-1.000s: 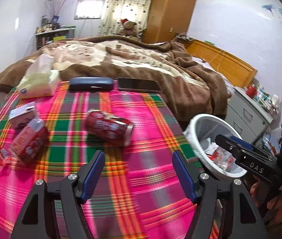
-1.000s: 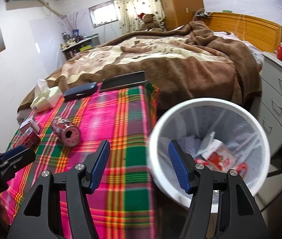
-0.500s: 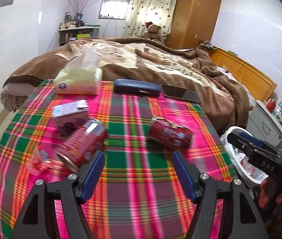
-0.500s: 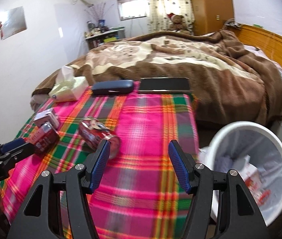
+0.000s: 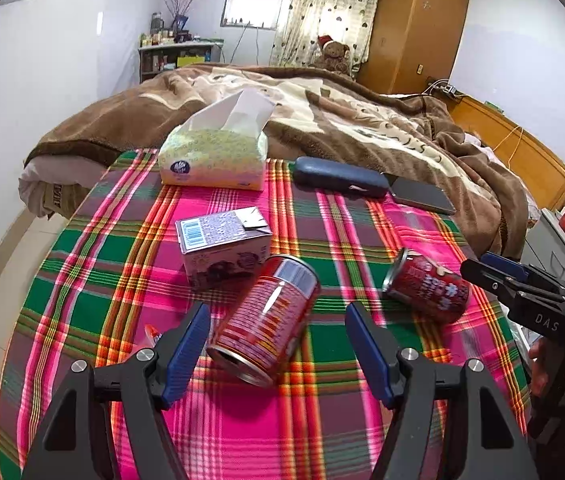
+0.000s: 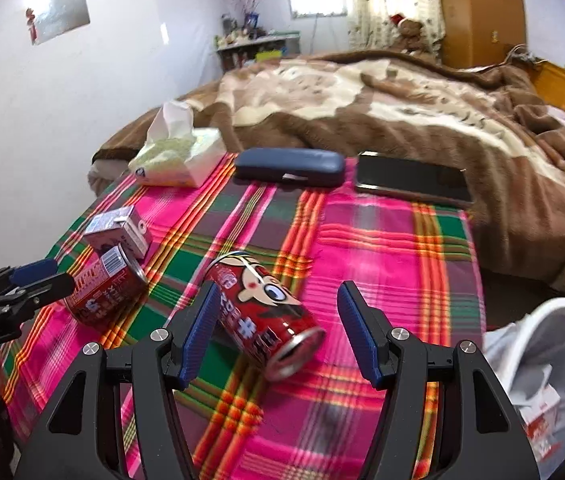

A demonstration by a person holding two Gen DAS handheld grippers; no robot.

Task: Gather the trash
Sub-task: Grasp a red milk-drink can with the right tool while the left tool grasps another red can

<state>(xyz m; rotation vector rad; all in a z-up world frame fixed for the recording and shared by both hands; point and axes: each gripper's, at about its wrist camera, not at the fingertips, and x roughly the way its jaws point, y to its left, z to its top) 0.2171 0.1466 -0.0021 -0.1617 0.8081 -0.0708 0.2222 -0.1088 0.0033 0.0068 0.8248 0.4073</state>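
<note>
Left wrist view: my left gripper [image 5: 276,354] is over the plaid cloth [image 5: 362,432], jaws apart with nothing clamped. A red can [image 5: 266,318] lies on its side between the blue pads, open end toward me; neither pad presses on it. Purple carton [image 5: 224,250] sits at 11 o'clock of that can, touching or nearly touching, can't tell which. Second red can [image 5: 428,286] lies at 2 o'clock, well apart, just in front of my right gripper [image 5: 510,280], which comes in from the 3 o'clock edge. Tissue box [image 5: 214,156], dark blue case [image 5: 340,178] and a phone [image 5: 422,198] line the far edge near the brown blanket [image 5: 362,120].

Right wrist view: right gripper [image 6: 278,330] jaws wide, holding nothing. The cartoon-print can [image 6: 264,318] lies between the pads, open end toward 5 o'clock; the left pad overlaps it in view, contact unclear. White bin [image 6: 562,312] sits at 4 o'clock off the cloth edge, with wrappers inside.
</note>
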